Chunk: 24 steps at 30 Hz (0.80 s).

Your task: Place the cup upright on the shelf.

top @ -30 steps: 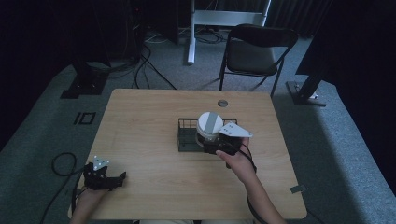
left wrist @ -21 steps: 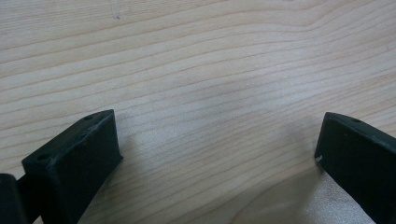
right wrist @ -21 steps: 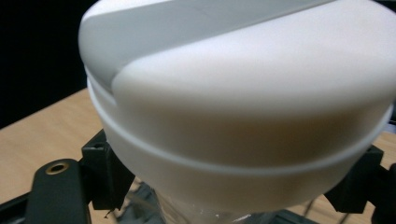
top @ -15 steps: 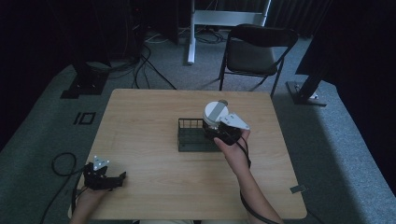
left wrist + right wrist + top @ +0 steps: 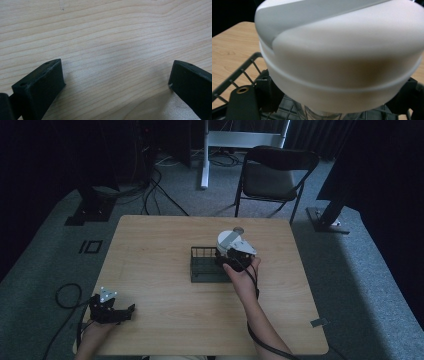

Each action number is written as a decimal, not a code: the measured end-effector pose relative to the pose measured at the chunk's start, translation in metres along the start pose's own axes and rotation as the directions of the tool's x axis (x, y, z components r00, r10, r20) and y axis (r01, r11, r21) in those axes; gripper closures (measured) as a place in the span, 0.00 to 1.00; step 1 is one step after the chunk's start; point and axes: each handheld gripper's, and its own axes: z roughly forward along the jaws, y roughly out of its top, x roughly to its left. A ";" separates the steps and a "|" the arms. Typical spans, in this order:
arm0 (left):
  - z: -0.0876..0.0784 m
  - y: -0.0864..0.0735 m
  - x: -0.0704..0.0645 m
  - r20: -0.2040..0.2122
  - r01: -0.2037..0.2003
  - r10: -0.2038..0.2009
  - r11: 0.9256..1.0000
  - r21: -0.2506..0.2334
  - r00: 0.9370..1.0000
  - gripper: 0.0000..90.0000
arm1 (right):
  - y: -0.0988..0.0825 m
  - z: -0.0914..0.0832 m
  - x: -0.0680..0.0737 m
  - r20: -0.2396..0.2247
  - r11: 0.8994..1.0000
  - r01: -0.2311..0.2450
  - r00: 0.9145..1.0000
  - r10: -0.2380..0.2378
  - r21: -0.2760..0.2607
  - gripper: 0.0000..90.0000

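Observation:
A white rounded bowl-like object (image 5: pixel 227 240) (image 5: pixel 342 57) is held above the far right corner of a black wire rack (image 5: pixel 202 270) (image 5: pixel 239 75) in the middle of the table. My right gripper (image 5: pixel 231 255) (image 5: pixel 329 102) is shut on it, with one black jaw on either side of its lower part. Something clear shows just beneath it in the right gripper view. My left gripper (image 5: pixel 127 311) (image 5: pixel 115 82) rests on the bare wood near the table's front left corner, open, with nothing between its jaws.
The wooden table (image 5: pixel 150 250) has a small round grommet (image 5: pixel 239 230) near its far edge. A black folding chair (image 5: pixel 275 175) stands behind the table. Cables and stand bases lie on the grey floor around it.
My right gripper has carried the white object up and away from me, from the rack's near right side to its far right corner. The left gripper has stayed put.

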 end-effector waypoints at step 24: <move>0.000 0.000 0.000 0.000 0.000 0.000 1.000 0.000 1.000 0.00 | -0.016 0.017 0.006 0.020 0.996 0.000 1.000 -0.002 0.089 0.20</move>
